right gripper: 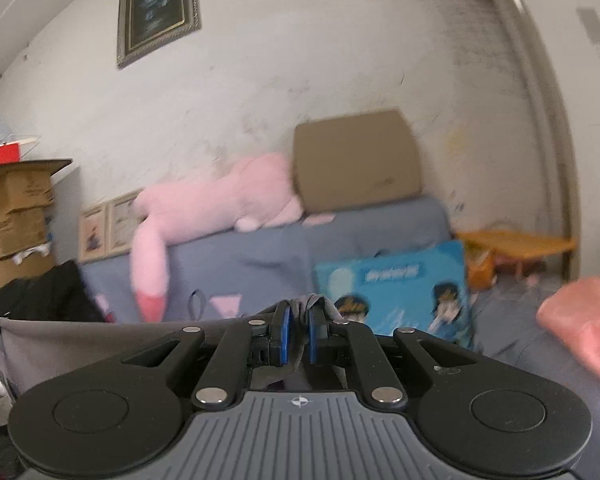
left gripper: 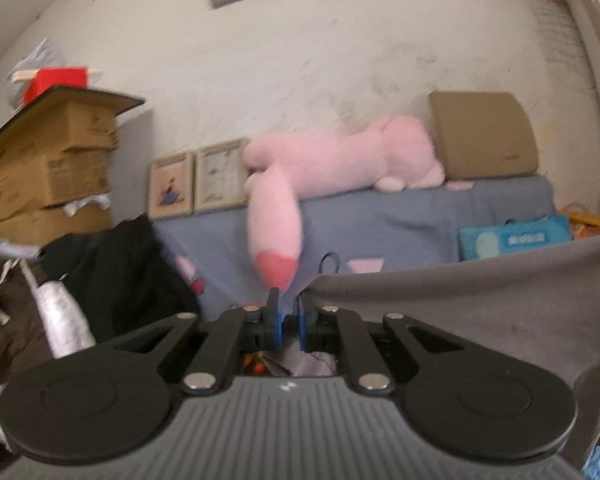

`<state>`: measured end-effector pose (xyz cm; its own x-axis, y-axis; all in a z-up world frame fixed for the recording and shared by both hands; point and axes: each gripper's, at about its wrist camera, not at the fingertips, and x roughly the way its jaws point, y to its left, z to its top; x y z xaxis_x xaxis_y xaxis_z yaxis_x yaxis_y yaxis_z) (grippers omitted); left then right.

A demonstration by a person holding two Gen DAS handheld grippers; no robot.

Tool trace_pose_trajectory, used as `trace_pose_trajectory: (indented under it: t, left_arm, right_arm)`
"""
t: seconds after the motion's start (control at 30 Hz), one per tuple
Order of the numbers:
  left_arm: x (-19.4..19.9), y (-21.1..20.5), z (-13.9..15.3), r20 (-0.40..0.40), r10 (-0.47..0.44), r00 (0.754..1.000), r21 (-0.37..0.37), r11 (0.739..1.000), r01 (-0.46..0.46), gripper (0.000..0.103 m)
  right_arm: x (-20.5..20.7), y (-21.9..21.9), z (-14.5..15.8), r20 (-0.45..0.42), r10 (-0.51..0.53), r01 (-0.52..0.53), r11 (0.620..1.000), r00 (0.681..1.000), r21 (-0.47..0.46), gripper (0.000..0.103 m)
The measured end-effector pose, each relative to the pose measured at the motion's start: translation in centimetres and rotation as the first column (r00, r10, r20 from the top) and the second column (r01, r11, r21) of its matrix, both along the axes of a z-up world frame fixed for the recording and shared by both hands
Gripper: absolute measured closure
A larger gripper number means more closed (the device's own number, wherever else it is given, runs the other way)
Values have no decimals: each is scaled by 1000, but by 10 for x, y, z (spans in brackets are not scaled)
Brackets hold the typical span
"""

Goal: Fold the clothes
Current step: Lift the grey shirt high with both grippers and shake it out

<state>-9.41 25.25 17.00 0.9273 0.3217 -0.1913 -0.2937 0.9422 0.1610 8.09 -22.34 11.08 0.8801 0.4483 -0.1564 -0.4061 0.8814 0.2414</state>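
Observation:
A grey garment [left gripper: 460, 312] hangs stretched between my two grippers, lifted in front of a blue-covered couch. In the left wrist view my left gripper [left gripper: 288, 318] has its blue pads nearly together. The garment's corner meets the right finger [left gripper: 303, 322], and the cloth runs off to the right edge. In the right wrist view my right gripper [right gripper: 298, 332] is shut on a bunched fold of the grey garment [right gripper: 100, 344], which spreads away to the left. Part of the cloth hangs below both grippers, out of sight.
A long pink plush toy [left gripper: 340, 160] and a brown cushion [left gripper: 484, 136] lie on the couch [left gripper: 400, 220]. A blue package [right gripper: 400, 280] leans against it. Stacked cardboard boxes [left gripper: 52, 164] and dark clothes [left gripper: 116, 272] stand left. Folded pink cloth [right gripper: 584, 320] lies right.

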Motion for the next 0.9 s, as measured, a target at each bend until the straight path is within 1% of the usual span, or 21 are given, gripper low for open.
trace_pose_trajectory:
  t: [0.07, 0.13, 0.2, 0.27, 0.37, 0.4, 0.5, 0.6, 0.63, 0.67, 0.73, 0.77, 0.83, 0.87, 0.9]
  left_arm:
    - [-13, 9, -7, -17, 25, 1000, 5, 1000, -25, 95]
    - [-32, 6, -18, -9, 36, 999, 13, 999, -36, 95]
    - [-49, 9, -17, 17, 41, 999, 20, 999, -42, 95]
    - [-65, 11, -13, 50, 53, 997, 27, 998, -54, 94]
    - [-89, 12, 11, 121, 76, 990, 40, 996, -81, 94]
    - [-95, 14, 23, 146, 84, 986, 54, 994, -93, 94]
    - [-108, 22, 68, 205, 100, 974, 95, 988, -121, 94]
    - [-114, 24, 114, 259, 127, 958, 150, 974, -169, 92]
    - [-113, 23, 126, 273, 128, 953, 166, 970, -178, 92]
    - [-111, 21, 139, 286, 127, 950, 181, 966, -184, 92]
    - [-90, 15, 151, 276, 111, 955, 205, 964, -171, 92]
    - [-73, 9, 150, 257, 103, 961, 214, 964, -161, 92]
    - [-30, -3, 135, 186, 82, 979, 226, 966, -124, 92]
    - [-3, -10, 121, 147, 68, 987, 234, 967, -101, 92]
    - [26, -18, 100, 100, 53, 994, 236, 969, -75, 92]
  right_arm:
    - [-9, 3, -5, -29, 34, -33, 999, 999, 17, 94]
    - [-25, 7, -4, -4, 46, -46, 999, 999, 0, 94]
    - [-40, 6, 1, 22, 62, -62, 998, 998, -2, 94]
    - [-48, 3, 8, 24, 94, -94, 995, 995, 15, 94]
    - [-62, 1, 22, 35, 153, -153, 988, 988, 24, 94]
    - [-68, 2, 26, 42, 172, -173, 985, 984, 23, 94]
    - [-84, 5, 38, 46, 260, -261, 965, 965, 34, 94]
    - [-96, 4, 41, 26, 349, -350, 934, 937, 66, 94]
    - [-100, 3, 43, 20, 378, -379, 922, 925, 77, 94]
    - [-101, 4, 40, 10, 389, -389, 918, 921, 80, 94]
    - [-96, 8, 30, -18, 379, -377, 923, 925, 72, 94]
    - [-90, 11, 23, -39, 363, -361, 931, 931, 63, 94]
    - [-75, 20, 2, -85, 310, -309, 951, 947, 27, 94]
    - [-65, 24, -12, -112, 271, -274, 962, 956, -5, 94]
    - [-55, 27, -28, -139, 229, -237, 971, 963, -41, 94]
